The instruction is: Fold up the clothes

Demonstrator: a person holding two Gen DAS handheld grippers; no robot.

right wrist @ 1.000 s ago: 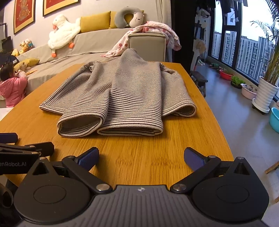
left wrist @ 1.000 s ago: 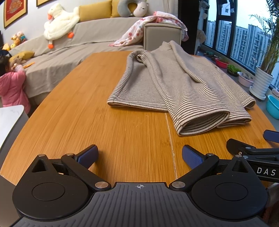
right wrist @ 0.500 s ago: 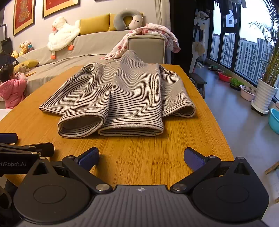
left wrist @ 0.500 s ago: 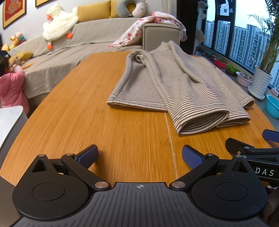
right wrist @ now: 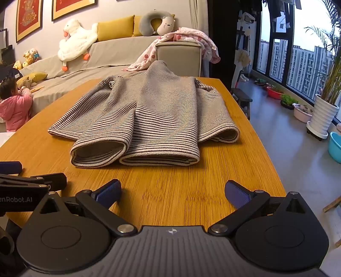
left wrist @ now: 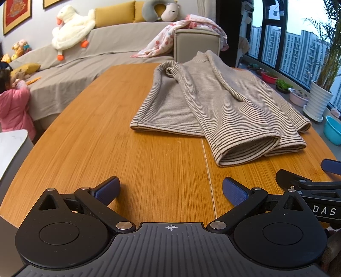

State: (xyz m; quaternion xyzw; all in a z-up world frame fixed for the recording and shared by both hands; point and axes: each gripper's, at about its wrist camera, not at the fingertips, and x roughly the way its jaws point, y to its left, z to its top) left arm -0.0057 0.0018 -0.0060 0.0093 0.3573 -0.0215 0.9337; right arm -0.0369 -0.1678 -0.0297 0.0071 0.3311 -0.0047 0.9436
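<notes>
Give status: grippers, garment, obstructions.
Left gripper open, empty, short of cloth. Right gripper open, empty, same. Striped garment partly folded on wooden table, sleeves turned in. Nothing between grippers and its near hem.

Wooden table (right wrist: 245,153) in a living room, grey covered sofa (right wrist: 110,53) with yellow cushions (right wrist: 116,31) and a plush duck (right wrist: 74,43) behind, framed red pictures (right wrist: 28,18) on the wall, big dark-framed windows (right wrist: 298,57) at right, grey floor (right wrist: 283,149).

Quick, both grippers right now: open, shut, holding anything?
Left gripper: open, empty, short of the striped garment.
Right gripper: open, empty, over bare table.
</notes>
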